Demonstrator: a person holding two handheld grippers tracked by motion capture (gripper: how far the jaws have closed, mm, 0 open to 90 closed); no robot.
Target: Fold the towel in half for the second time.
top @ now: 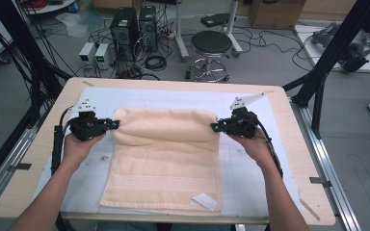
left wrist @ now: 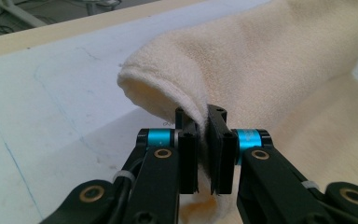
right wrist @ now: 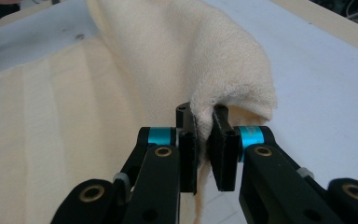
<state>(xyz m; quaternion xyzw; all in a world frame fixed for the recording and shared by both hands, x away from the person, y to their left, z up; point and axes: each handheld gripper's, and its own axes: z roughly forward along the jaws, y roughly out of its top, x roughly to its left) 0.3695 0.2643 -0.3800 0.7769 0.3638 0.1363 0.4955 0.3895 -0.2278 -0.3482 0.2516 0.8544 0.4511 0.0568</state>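
Observation:
A cream towel (top: 164,163) lies on the white mat, its far part raised and curled over toward me. My left gripper (top: 112,124) is shut on the towel's left far corner; in the left gripper view the cloth (left wrist: 242,60) is pinched between the two black jaws of the left gripper (left wrist: 204,154). My right gripper (top: 215,127) is shut on the right far corner; in the right gripper view the towel's edge (right wrist: 233,93) hangs between the jaws of the right gripper (right wrist: 204,154). A small white label (top: 205,201) lies on the towel's near right corner.
The white mat (top: 250,168) covers a wooden table (top: 298,159). Beyond the table's far edge stand a round stool (top: 211,45), computer towers (top: 125,26) and floor cables. Black frame posts (top: 327,62) rise at the right and left.

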